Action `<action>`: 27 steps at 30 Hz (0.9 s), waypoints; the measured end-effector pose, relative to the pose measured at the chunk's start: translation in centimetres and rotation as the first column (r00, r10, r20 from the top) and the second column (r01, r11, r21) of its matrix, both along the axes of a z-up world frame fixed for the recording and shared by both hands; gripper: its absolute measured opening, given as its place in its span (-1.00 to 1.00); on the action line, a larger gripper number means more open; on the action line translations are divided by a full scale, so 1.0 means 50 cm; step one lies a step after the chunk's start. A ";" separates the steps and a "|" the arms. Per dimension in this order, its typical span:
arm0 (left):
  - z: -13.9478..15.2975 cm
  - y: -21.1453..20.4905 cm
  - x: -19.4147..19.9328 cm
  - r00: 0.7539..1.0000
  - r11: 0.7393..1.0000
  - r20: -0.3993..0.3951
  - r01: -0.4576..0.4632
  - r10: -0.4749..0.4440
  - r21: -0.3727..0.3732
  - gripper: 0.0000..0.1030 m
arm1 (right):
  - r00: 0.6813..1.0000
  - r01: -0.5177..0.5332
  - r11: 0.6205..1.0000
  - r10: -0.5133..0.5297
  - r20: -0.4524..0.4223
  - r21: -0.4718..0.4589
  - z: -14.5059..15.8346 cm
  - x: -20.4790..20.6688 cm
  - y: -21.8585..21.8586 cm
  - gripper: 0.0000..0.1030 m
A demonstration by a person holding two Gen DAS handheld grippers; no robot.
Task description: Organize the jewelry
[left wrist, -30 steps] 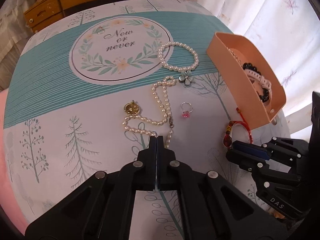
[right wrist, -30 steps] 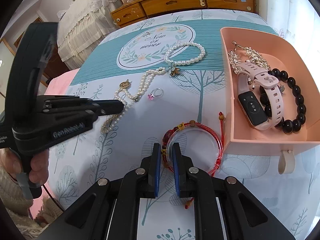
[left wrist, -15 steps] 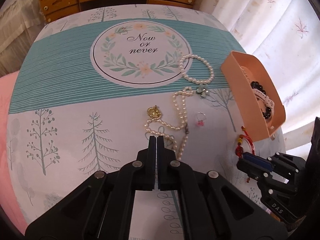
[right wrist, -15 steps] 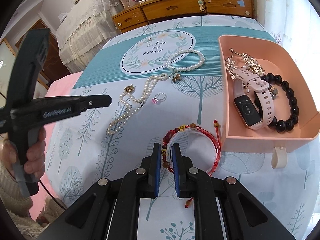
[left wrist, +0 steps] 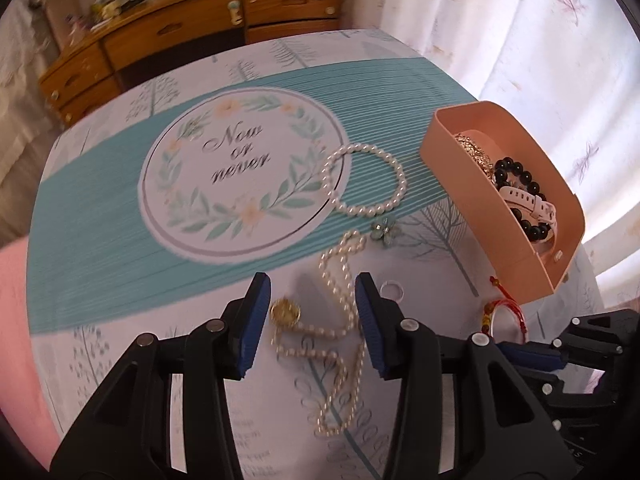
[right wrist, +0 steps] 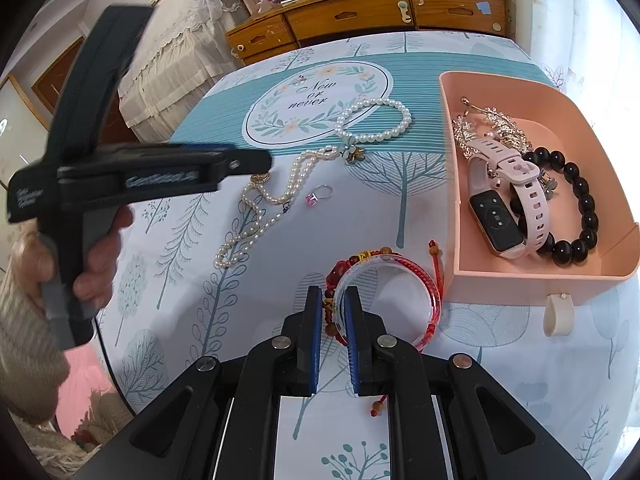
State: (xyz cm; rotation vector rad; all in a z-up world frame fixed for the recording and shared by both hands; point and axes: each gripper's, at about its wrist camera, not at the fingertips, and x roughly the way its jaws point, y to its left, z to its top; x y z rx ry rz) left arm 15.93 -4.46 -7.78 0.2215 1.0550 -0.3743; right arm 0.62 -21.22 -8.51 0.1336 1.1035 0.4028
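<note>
My left gripper [left wrist: 312, 322] is open, its jaws straddling a long pearl necklace [left wrist: 340, 328] with a gold pendant [left wrist: 285, 312] on the tablecloth. It also shows in the right wrist view [right wrist: 244, 162], above the necklace [right wrist: 256, 216]. My right gripper [right wrist: 333, 312] is shut on a red bangle with a beaded red cord [right wrist: 416, 276], which rests on the cloth. A pink tray [right wrist: 520, 276] holds a pink watch [right wrist: 508, 200], a black bead bracelet [right wrist: 584, 204] and a silver piece [right wrist: 492, 124].
A pearl bracelet with a flower charm [right wrist: 376, 120] and a pink-stone ring [right wrist: 318, 194] lie on the cloth between necklace and tray. The tray [left wrist: 472, 208] stands at the table's right edge. A wooden dresser [right wrist: 360, 12] stands behind the table.
My left gripper has opened and moved forward so its jaws now straddle the pearl necklace. My right gripper stays shut on the red bangle, unmoved.
</note>
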 end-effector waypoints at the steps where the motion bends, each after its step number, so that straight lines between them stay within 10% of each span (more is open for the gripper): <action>1: -0.004 -0.010 0.008 1.000 1.000 0.002 0.023 -0.023 0.008 -0.21 | 1.000 0.000 1.000 0.000 0.000 0.001 0.000 0.000 0.000 -0.79; 10: -0.056 -0.061 0.061 0.990 0.990 -0.054 0.134 -0.131 0.047 -0.26 | 1.000 0.006 1.000 -0.006 -0.001 0.015 0.000 -0.001 -0.005 -0.79; 17: -0.062 -0.081 0.062 0.977 0.977 -0.071 0.206 -0.202 0.058 -0.94 | 1.000 0.010 1.000 -0.010 -0.001 0.024 0.002 0.002 -0.007 -0.79; 27: -0.017 -0.065 0.039 0.987 0.986 -0.028 0.160 -0.159 0.042 -0.95 | 0.999 0.026 0.998 -0.028 0.022 0.048 0.019 -0.004 -0.013 -0.79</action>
